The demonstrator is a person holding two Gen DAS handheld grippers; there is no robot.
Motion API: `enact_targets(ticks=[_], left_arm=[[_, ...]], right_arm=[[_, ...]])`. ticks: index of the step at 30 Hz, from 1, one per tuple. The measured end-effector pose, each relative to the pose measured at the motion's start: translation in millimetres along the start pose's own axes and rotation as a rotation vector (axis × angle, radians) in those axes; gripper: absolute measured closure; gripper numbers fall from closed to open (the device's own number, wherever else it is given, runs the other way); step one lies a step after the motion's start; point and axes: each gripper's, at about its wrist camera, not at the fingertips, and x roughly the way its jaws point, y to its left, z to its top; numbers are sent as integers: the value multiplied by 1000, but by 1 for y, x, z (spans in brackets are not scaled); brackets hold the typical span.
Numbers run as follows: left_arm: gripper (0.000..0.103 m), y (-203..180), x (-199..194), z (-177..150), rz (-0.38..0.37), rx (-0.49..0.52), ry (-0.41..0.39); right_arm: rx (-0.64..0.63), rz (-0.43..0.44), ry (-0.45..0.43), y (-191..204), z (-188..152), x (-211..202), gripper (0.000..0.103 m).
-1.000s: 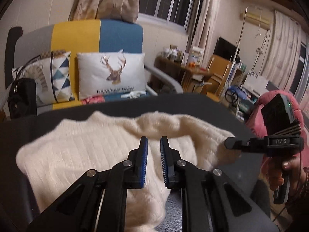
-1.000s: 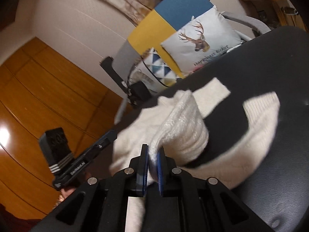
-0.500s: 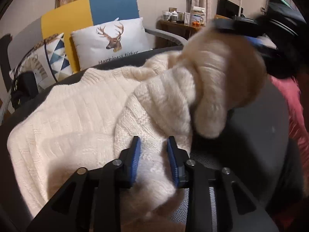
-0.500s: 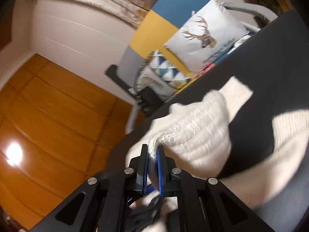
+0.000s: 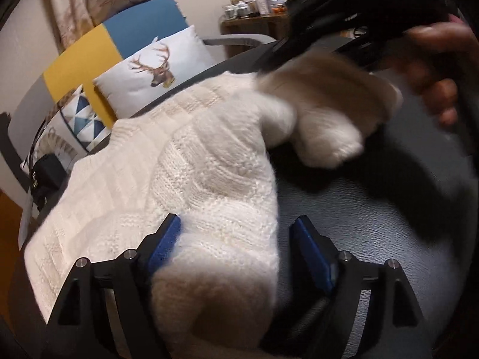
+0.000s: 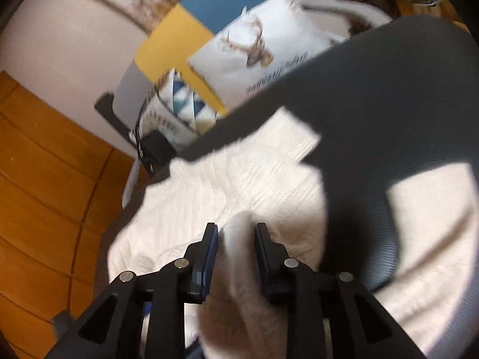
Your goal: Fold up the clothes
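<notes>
A cream knit sweater [image 5: 209,164] lies on the black table [image 5: 374,224], with one part doubled over onto its body. My left gripper [image 5: 238,220] is low over it, its jaws opening wide. A thick fold lies between the jaws, and the right pad stands clear of the knit. My right gripper [image 6: 236,227] is opening too, with a loose ridge of sweater [image 6: 239,179] between its pads and gaps on both sides. In the left wrist view the right gripper [image 5: 344,15] and the hand holding it hover over a hanging cuff [image 5: 326,119].
Behind the table [image 6: 389,104] stands an armchair with a yellow and blue back, a deer cushion [image 5: 155,65] and a triangle-pattern cushion. A black bag [image 5: 45,176] sits at its left. A wooden side table with jars [image 5: 254,9] is further back. Wooden flooring [image 6: 45,179] lies left.
Both grippers have dropped toward the table. The right one carried the sleeve over the sweater's body and its jaws have parted. The left jaws went from shut to wide around the fold.
</notes>
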Motion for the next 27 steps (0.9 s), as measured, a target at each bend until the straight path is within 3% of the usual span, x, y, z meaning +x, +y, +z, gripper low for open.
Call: enact_targets(ticks=[2,6,12,14,18,22,25,27], left_arm=[[23,1,0,0,8,-6,3],[23,7,-1,2,4,-19,11],[23,23,-2,8,-31,-92,15],[23,26,-3,8,-33,-109,13],[23,35,-9,3,-34,-166,-3],[23,50,-13,-4,-52,-259,-33],[23,61,-22,-7,-71,-338,-94],[23,67,-30,-8,-76,-384,-142]], right_arm=[[-31,-21,-84,-1,-2,-36,72],[-200,-183,-200,-3,-16,-101,63],[-436,-461,-65,-23,-40,-123,61],[-528,-512,-10,-23,-49,-112,61],[-754,-524,85,-11,-75,-97,61],[-982,-492,122,2,-116,-94,61],[-1049,-514,78,6,-136,-88,61],[-1023,-510,76,7,-139,-78,61]])
